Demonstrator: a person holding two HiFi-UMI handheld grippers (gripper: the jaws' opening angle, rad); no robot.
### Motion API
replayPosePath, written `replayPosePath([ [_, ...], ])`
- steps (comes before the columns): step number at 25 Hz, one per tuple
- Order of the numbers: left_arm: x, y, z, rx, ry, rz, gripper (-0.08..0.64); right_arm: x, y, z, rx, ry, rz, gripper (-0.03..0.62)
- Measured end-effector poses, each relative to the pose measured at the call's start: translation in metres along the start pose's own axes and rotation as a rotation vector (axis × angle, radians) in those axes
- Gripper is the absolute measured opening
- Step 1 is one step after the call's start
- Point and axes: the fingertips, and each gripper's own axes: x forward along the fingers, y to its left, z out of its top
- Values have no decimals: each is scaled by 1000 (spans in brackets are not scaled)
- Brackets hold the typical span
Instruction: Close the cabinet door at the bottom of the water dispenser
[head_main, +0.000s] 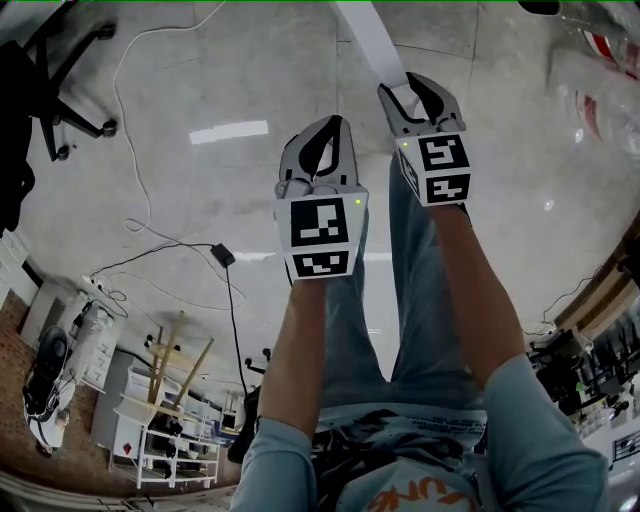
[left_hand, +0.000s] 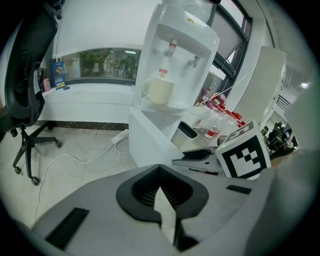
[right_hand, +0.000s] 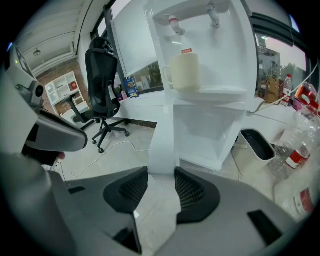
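Right gripper (right_hand: 162, 171) clamps the edge of the cabinet door (right_hand: 162, 105); left gripper (left_hand: 160, 167), closed empty, hangs above floor (left_hand: 85, 145).

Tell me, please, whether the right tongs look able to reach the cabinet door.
Probably yes: the right tongs seem closed on the cabinet door at its free edge, nothing else in the way.

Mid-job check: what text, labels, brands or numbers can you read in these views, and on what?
No text reads fully.
Red tag on the water dispenser: too small to read.
Blue box on the window sill: print blurred.
Red labels on the bottles: blurred.
Orange print on the shirt: cut off, unreadable.
Marker cubes: square patterns only, no words.
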Motion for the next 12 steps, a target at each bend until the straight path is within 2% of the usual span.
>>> replayPosePath([
  [12,28,-29,23,31,11,-30,8,-12,-53,4,-7,-6,-40,187],
])
